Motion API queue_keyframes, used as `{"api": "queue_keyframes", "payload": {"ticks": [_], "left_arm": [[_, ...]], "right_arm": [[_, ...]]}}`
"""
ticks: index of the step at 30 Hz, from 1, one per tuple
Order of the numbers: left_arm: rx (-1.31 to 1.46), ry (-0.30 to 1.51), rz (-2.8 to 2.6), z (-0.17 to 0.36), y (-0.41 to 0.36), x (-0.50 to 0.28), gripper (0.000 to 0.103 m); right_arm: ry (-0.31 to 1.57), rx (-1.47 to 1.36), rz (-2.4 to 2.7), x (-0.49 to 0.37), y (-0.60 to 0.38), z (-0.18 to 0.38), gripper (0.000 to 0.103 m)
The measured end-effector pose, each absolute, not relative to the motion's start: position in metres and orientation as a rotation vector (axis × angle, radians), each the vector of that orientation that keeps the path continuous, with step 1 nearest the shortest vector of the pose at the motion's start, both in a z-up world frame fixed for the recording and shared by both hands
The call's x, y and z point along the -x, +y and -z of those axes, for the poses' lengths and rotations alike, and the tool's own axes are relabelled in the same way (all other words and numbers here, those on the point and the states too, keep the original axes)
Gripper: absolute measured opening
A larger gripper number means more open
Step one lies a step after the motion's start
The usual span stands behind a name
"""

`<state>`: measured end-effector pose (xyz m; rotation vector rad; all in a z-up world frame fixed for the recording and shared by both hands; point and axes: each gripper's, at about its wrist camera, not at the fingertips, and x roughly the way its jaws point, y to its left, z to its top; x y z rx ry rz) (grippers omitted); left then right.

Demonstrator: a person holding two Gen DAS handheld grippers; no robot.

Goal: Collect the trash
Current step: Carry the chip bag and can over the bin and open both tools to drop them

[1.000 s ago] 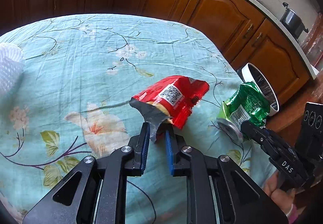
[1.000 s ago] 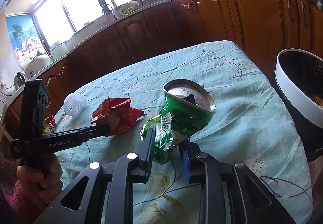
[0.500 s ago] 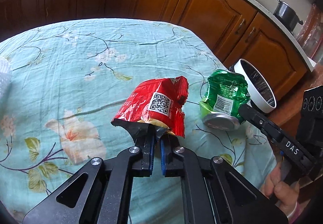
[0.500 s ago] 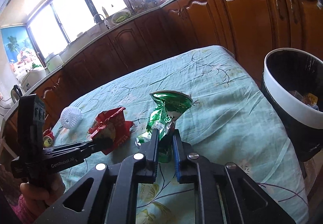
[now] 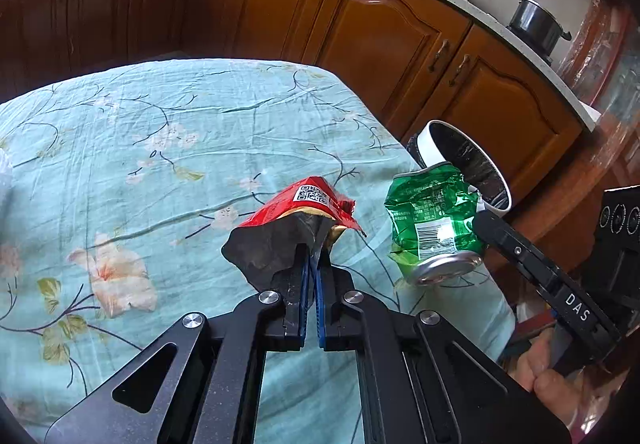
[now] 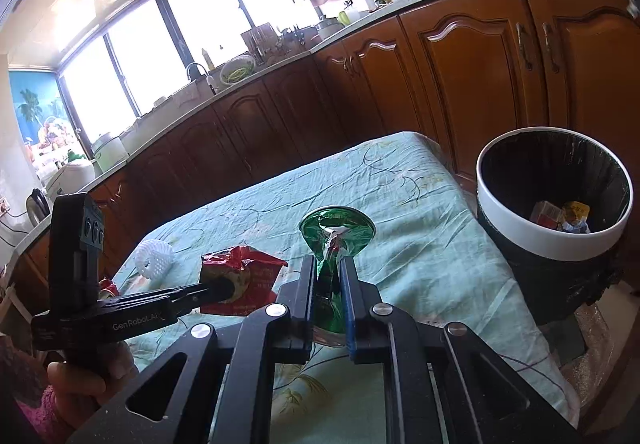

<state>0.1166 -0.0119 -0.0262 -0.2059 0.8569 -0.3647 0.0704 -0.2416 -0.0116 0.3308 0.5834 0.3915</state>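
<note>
My left gripper is shut on the torn end of a red snack wrapper, which hangs lifted above the floral tablecloth. My right gripper is shut on a crushed green can, also held clear of the cloth. In the left wrist view the green can hangs to the right, at the table's edge, clamped by the right gripper. The right wrist view shows the red wrapper at the tip of the left gripper.
A white-rimmed bin lined with a black bag stands on the floor right of the table, with some trash inside. A white foam net and a red can lie at the table's far left. Wooden cabinets run behind.
Both grippers closed on their items and lifted them off the cloth: the wrapper rose with the left one, the can with the right one, which also drew nearer the bin.
</note>
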Motion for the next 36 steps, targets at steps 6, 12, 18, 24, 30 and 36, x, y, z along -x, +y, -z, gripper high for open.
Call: {"api": "queue_keyframes", "payload": {"ticks": [6,12,18,24,30,36], "left_arm": [[0.183,0.843,0.389,0.018,-0.027,-0.114,0.002],[0.150,0.827,0.414,0.009,-0.044,-0.114,0.002],[0.121,0.815,0.446,0.001,-0.063,-0.117,0.002],[0.095,0.808,0.479,-0.004,-0.083,-0.126,0.002],[0.064,0.796,0.505,-0.010,-0.105,-0.137,0.002],[0.036,0.787,0.537,-0.016,-0.129,-0.147,0.002]], "right_arm": [[0.569,-0.346,-0.377,-0.062,-0.253,0.009,0.011],[0.544,-0.359,-0.348,-0.056,-0.272,0.003,0.011],[0.521,-0.373,-0.300,-0.056,-0.296,-0.003,0.011],[0.504,-0.387,-0.245,-0.059,-0.323,-0.006,0.011],[0.487,-0.392,-0.196,-0.063,-0.344,-0.012,0.011],[0.477,-0.394,-0.152,-0.072,-0.365,-0.015,0.011]]}}
